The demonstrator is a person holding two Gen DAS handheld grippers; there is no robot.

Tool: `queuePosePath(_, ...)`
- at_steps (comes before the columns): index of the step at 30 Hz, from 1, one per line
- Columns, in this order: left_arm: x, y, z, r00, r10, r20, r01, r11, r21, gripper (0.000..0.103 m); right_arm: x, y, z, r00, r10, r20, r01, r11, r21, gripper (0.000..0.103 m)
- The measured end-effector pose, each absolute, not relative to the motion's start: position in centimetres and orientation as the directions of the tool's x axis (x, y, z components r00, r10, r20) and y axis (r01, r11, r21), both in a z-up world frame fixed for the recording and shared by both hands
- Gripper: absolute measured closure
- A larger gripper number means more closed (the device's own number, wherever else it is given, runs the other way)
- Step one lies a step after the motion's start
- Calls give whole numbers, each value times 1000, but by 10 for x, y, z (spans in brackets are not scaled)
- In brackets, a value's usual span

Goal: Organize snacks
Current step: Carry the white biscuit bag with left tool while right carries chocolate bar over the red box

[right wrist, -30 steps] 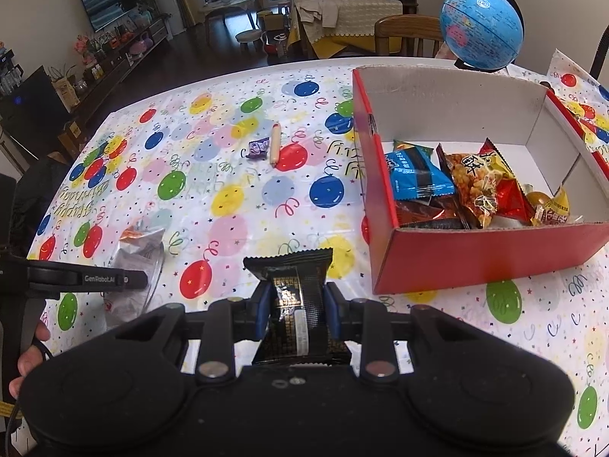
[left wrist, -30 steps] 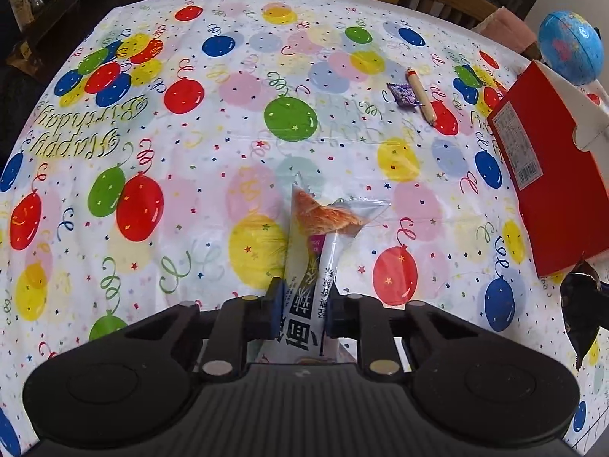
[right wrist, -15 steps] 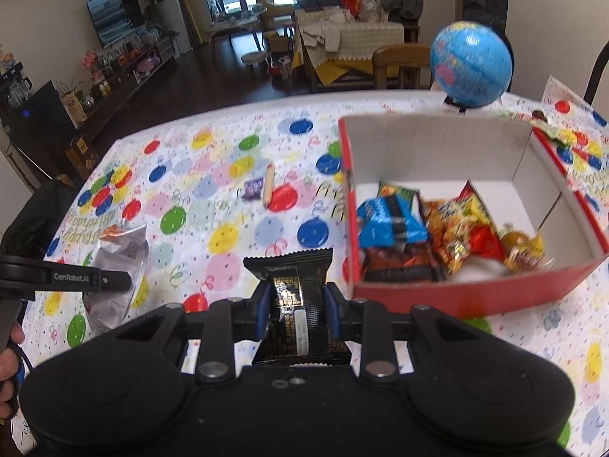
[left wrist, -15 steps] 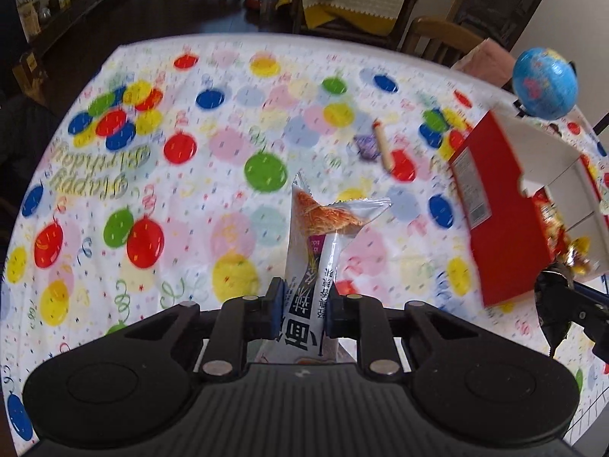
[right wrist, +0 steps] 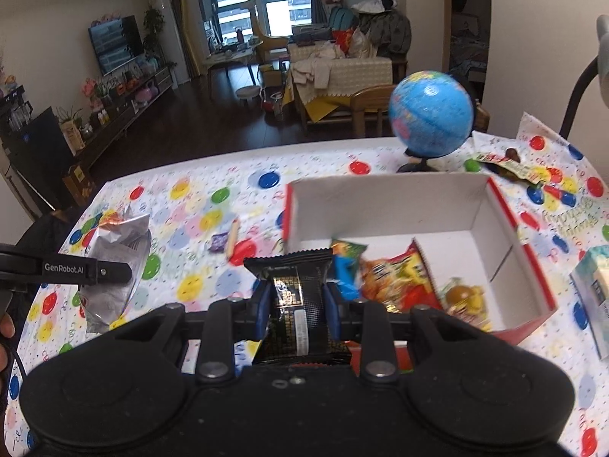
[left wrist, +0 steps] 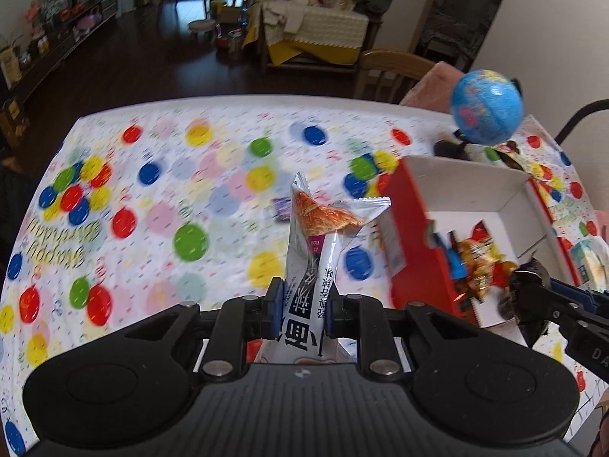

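My left gripper (left wrist: 302,304) is shut on a silver noodle snack packet (left wrist: 319,236), held upright above the balloon-print tablecloth (left wrist: 160,205). In the right wrist view, my right gripper (right wrist: 297,304) is shut on a black snack packet (right wrist: 297,285), held over the near left corner of the red box (right wrist: 504,209). The box has white inner walls and holds several bright snack packets (right wrist: 399,282). At the left of that view the silver packet (right wrist: 114,262) hangs from the left gripper's finger (right wrist: 87,268). In the left wrist view the red box (left wrist: 415,243) is to the right.
A blue globe (right wrist: 430,114) stands just behind the box. A sausage stick (right wrist: 233,236) and a purple candy (right wrist: 219,243) lie on the cloth left of the box. A pale carton (right wrist: 593,293) and some wrappers (right wrist: 510,163) lie to its right. Chairs stand at the far table edge.
Both grippers have risen with their packets and moved toward the red box. The box now sits closer to the middle of both views, and the black packet overlaps its near wall.
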State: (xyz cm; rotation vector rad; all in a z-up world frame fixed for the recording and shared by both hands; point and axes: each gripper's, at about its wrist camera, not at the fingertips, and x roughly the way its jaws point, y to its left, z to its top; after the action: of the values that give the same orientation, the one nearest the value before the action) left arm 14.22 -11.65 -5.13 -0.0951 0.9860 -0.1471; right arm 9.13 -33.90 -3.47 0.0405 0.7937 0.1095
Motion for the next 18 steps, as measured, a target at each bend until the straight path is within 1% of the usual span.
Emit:
queuePosePath(8, 152, -174, -39, 560, -195, -805, 144, 980, -137, 83, 99, -386, -31, 711, 85, -698, -53, 996, 67, 75)
queuePosePath(18, 164, -242, -47, 529, -222, -819, 213, 969, -125, 83, 107, -438, -38, 707, 41, -706, -5, 999, 54, 75)
